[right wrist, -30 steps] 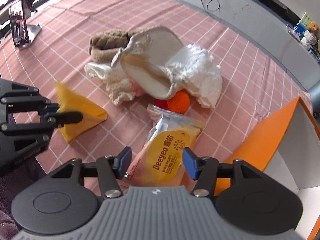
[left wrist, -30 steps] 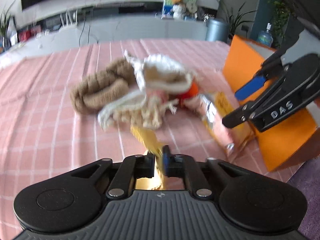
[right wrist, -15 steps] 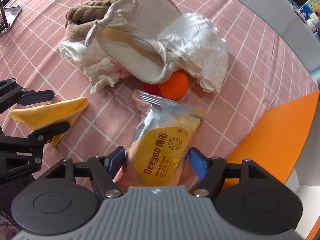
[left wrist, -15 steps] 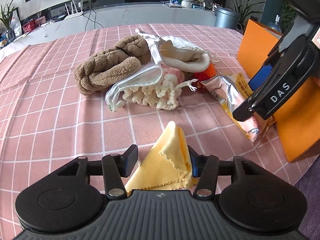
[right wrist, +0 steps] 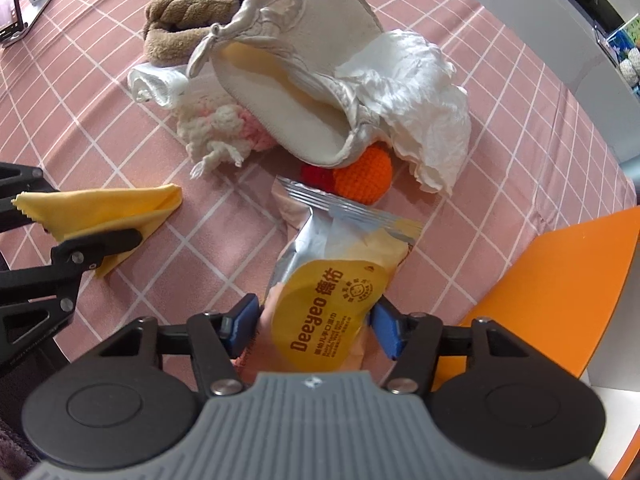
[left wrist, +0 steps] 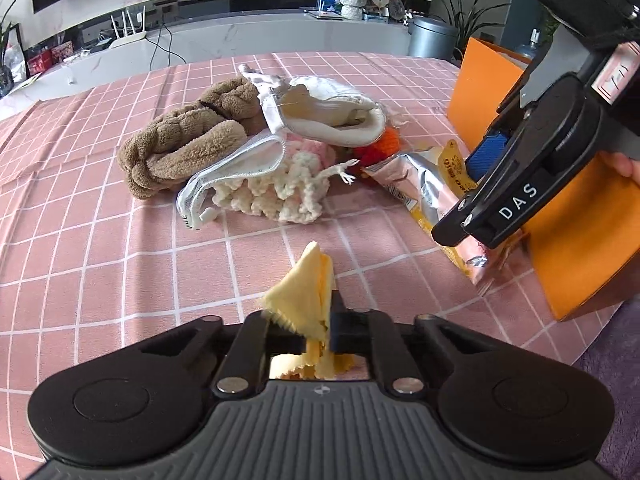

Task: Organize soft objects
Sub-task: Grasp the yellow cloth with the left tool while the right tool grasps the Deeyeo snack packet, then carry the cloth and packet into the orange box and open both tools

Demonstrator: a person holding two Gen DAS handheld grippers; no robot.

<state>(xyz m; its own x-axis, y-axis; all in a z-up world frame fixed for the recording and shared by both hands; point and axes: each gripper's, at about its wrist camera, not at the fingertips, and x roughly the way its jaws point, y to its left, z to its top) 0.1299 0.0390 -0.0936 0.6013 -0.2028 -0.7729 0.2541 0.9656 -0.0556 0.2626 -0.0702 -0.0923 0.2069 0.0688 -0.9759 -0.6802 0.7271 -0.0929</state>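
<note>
On the pink grid-checked tablecloth (left wrist: 100,240), the left gripper (left wrist: 316,332) is clenched on a folded yellow microfibre cloth (left wrist: 308,296); its jaws have just closed onto the fabric, which sticks up between them, its far corner resting on the tablecloth in the right wrist view. The right gripper (right wrist: 314,326) points steeply down over a silver-and-yellow foil wipes packet (right wrist: 336,280). Its blue pads (right wrist: 242,318) stand at either side of the packet's near end, and the jaws have just been narrowing; whether the pads press on the foil cannot be told. Beyond the packet lies a pile of soft items, touching one another: a brown plush braided item (left wrist: 180,140), a cream fabric slipper (right wrist: 296,80), a crumpled white cloth (right wrist: 420,92), a cream-and-pink crocheted piece (left wrist: 280,188), and an orange crocheted ball (right wrist: 364,178). An orange box (right wrist: 560,288) stands just beside the packet at the tablecloth's edge.
</note>
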